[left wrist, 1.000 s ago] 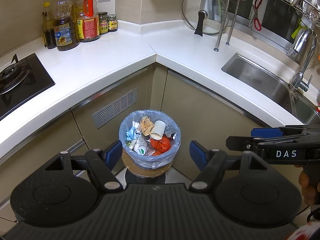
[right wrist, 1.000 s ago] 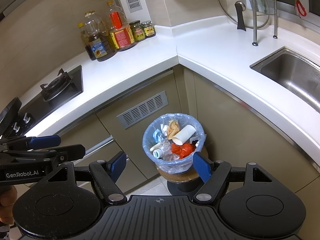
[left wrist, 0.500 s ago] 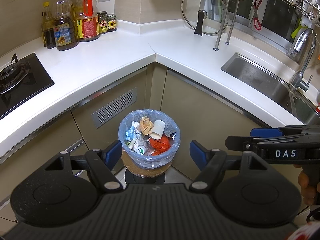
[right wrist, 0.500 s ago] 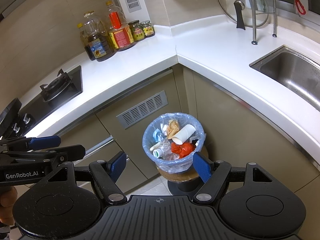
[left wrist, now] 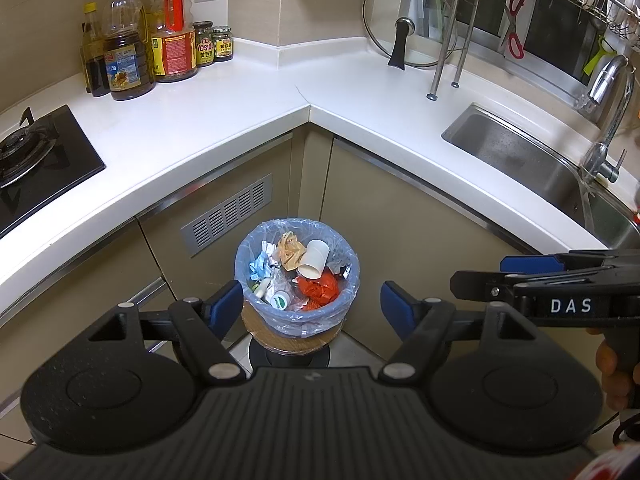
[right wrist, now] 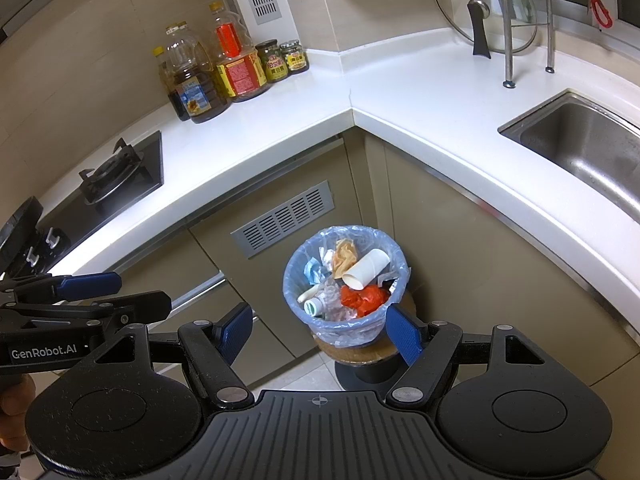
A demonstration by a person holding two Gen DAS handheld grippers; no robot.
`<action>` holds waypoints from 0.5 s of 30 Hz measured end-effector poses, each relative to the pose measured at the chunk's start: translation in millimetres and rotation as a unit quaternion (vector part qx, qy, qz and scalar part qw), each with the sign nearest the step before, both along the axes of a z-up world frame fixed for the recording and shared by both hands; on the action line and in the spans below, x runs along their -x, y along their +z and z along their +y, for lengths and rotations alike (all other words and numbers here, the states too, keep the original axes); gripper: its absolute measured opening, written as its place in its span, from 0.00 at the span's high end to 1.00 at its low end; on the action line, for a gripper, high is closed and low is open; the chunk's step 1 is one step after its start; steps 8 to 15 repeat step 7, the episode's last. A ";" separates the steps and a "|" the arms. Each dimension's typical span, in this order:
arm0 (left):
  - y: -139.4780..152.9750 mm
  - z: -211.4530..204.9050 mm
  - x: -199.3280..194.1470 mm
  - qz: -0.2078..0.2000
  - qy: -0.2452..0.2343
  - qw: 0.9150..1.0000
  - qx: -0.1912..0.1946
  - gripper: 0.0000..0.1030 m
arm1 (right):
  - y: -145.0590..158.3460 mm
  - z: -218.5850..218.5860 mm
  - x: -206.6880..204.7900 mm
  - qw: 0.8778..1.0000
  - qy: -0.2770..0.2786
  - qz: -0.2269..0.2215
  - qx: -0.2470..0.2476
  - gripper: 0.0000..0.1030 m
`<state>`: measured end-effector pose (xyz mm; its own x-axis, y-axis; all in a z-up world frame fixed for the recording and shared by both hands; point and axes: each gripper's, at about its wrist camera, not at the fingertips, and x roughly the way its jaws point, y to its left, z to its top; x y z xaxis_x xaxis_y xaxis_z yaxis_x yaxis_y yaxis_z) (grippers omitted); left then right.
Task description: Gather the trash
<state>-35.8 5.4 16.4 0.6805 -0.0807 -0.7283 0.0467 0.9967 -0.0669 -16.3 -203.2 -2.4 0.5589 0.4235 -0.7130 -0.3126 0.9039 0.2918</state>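
A small bin lined with a pale blue bag (left wrist: 297, 322) (right wrist: 347, 330) stands on a round stand on the floor in the cabinet corner. It is full of trash: a white paper cup (left wrist: 313, 259) (right wrist: 366, 268), red crumpled plastic (left wrist: 318, 288) (right wrist: 362, 298), tan paper, blue paper and a small white bottle (left wrist: 280, 300). My left gripper (left wrist: 310, 310) hovers open above and in front of the bin, holding nothing. The right gripper (right wrist: 320, 332) is open too, beside the left one, well above the bin; from the left wrist view its body (left wrist: 560, 300) shows at the right.
A white L-shaped counter (left wrist: 240, 108) wraps the corner, with a gas hob (left wrist: 28, 156) at left and a steel sink (left wrist: 532, 164) with tap at right. Oil bottles and jars (left wrist: 152, 52) stand at the back. A glass lid (left wrist: 408, 24) leans on the wall. Cabinet doors surround the bin.
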 end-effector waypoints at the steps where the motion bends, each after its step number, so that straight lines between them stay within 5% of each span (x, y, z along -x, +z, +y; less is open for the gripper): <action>1: 0.0 -0.3 -0.3 0.000 0.000 1.000 0.000 0.28 | 0.0 0.2 0.1 1.000 0.000 0.000 0.000 0.29; 15: -3.4 -9.0 -6.5 0.004 0.001 1.000 -0.001 0.28 | 0.2 0.4 0.0 1.000 0.000 0.002 -0.001 0.29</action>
